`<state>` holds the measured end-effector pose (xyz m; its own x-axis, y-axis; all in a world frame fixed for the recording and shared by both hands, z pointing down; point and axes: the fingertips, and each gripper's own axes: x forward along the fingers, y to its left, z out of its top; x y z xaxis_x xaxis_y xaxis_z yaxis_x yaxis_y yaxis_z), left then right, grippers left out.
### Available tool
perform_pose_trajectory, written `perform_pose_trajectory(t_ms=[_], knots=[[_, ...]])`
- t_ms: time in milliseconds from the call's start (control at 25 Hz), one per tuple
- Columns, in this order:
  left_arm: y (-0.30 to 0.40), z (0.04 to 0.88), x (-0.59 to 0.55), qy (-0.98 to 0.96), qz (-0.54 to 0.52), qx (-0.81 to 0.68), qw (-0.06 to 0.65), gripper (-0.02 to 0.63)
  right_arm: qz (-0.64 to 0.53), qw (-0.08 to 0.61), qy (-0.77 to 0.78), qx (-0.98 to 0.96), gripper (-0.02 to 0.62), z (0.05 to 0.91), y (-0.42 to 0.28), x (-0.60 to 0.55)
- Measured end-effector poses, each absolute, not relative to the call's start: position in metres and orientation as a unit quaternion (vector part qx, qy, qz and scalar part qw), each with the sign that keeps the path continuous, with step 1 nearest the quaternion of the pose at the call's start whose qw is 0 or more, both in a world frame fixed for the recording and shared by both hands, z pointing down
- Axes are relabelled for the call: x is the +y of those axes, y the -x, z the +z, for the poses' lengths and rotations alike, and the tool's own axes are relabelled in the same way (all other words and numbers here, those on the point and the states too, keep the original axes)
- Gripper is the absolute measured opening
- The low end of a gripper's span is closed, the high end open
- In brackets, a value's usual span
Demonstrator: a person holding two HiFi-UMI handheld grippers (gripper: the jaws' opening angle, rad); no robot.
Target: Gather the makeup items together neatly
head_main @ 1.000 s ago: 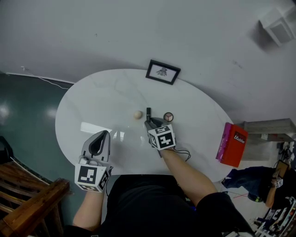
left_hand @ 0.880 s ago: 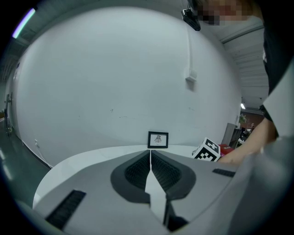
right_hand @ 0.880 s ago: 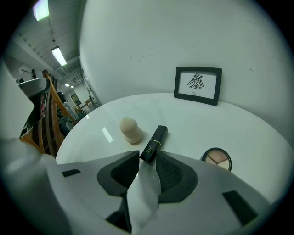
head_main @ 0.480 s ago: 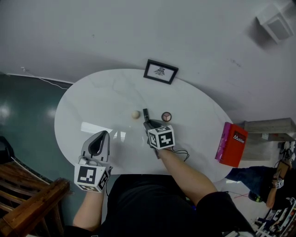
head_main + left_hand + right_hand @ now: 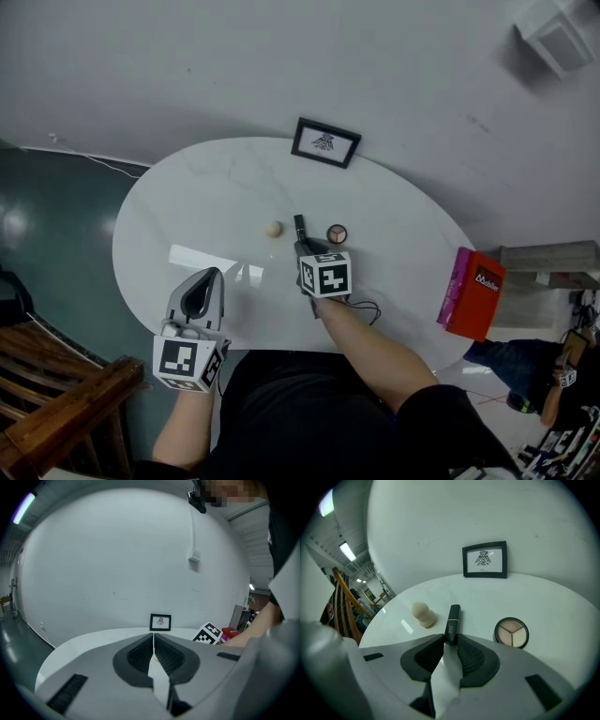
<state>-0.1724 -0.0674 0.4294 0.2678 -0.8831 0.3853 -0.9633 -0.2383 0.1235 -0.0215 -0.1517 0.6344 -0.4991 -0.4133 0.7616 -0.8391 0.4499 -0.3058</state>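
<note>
– Status, starting from the left?

– Left gripper (image 5: 153,639) hangs over the near-left part of the white table (image 5: 187,197). It is well left of the framed picture (image 5: 325,143) and much closer to the person than the picture is. Its jaws are pressed together with nothing between them, so it has no part in this step.

– And the makeup?

– Three pieces lie in a loose row on the person's side of the framed picture. The beige sponge (image 5: 423,614) lies a little left of the picture, apart from the rest. The black tube (image 5: 453,620) lies almost straight in front of the picture, pointing toward it. The round eyeshadow compact (image 5: 511,632) sits slightly right of the picture, near the tube but not touching it.

– Where is the right gripper?

– The right gripper (image 5: 451,639) is at the end of the tube farthest from the picture. Its jaws have just been closing, and that end now sits between them with both tips against its sides. It is a narrow grip at the very end.

– Which step is this, then?

– I'd judge it is taking hold of the tube in order to shift it. The sponge and compact are not yet drawn in.

– What does the next move call for?

– Probably a firm grip first, since a tube held only by its end could swing. After that, a short carry to set the tube alongside the compact without knocking it. The sponge would then need bringing in from the left.
</note>
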Motion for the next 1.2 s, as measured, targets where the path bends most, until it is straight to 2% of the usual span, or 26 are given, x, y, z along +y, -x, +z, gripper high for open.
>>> perform_pose_trajectory(t_ms=[480,1200], knots=[[0.183,0.428,-0.067,-0.788,0.107,-0.583,0.166,0.017,0.360,0.292,-0.412,-0.785,0.135,0.630,0.028,-0.147],[0.176,0.428,-0.075,-0.797,0.107,-0.571,0.164,0.017,0.315,0.320,-0.410,-0.794,0.134,0.625,0.021,-0.149]])
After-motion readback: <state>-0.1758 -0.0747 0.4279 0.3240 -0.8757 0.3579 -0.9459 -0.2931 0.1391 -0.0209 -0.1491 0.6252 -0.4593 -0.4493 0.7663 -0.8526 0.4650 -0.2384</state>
